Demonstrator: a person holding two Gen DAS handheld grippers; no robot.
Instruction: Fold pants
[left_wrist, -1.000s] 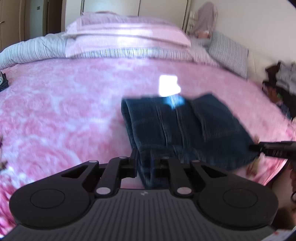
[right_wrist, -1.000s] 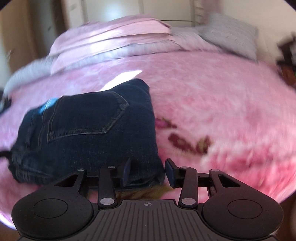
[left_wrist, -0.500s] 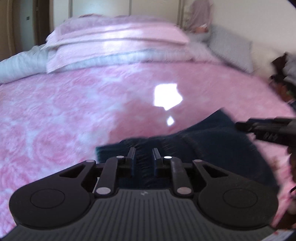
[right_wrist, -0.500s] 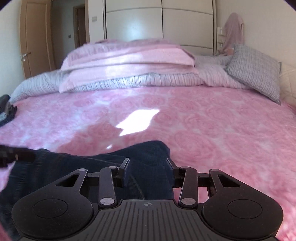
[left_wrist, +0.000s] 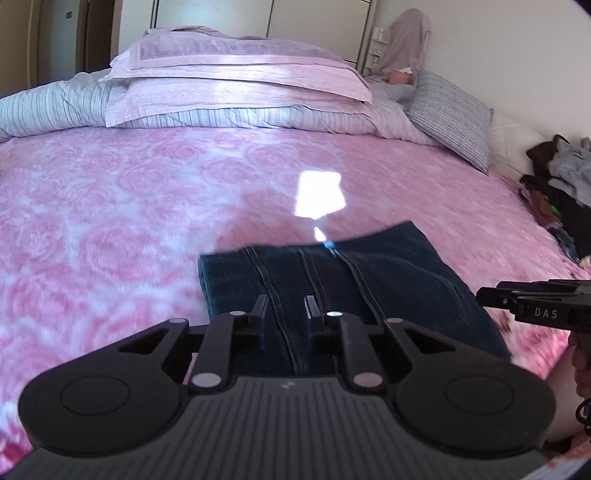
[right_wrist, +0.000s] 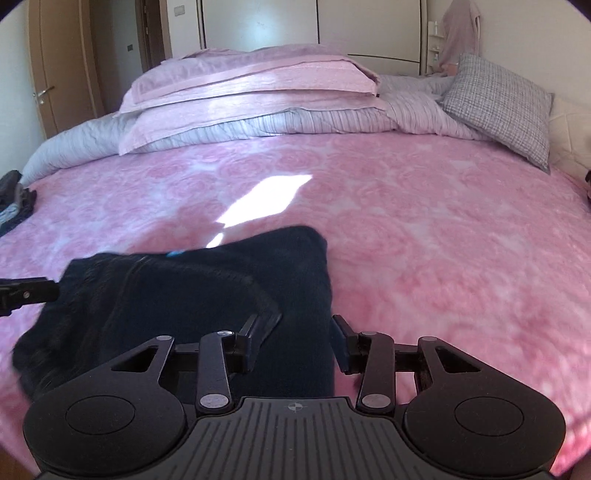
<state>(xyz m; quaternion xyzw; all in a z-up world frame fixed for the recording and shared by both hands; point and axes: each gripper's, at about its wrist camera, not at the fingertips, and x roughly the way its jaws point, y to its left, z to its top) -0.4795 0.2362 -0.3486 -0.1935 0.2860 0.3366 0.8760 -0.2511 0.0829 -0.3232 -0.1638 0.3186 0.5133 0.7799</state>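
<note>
Dark blue folded jeans (left_wrist: 332, 273) hang just over the pink bedspread (left_wrist: 110, 221), casting a shadow on it. My left gripper (left_wrist: 285, 308) is shut on their near edge, a seamed strip of denim pinched between narrow jaws. In the right wrist view the jeans (right_wrist: 184, 295) fill the wider gap of my right gripper (right_wrist: 295, 328), whose pads press on a thick fold at the right side. Each gripper shows in the other's view: the right gripper (left_wrist: 532, 302) at the right edge, the left gripper (right_wrist: 26, 291) at the left edge.
Stacked pink pillows (left_wrist: 236, 74) and a striped duvet lie at the head of the bed. A checked cushion (right_wrist: 495, 107) leans at the far right. A clothes pile (left_wrist: 561, 192) sits by the right edge, and a dark item (right_wrist: 14, 195) at the left edge.
Both grippers kept their hold while the jeans were carried along. The views swung up from the bedspread toward the head of the bed, and the jeans now sit flatter and closer.
</note>
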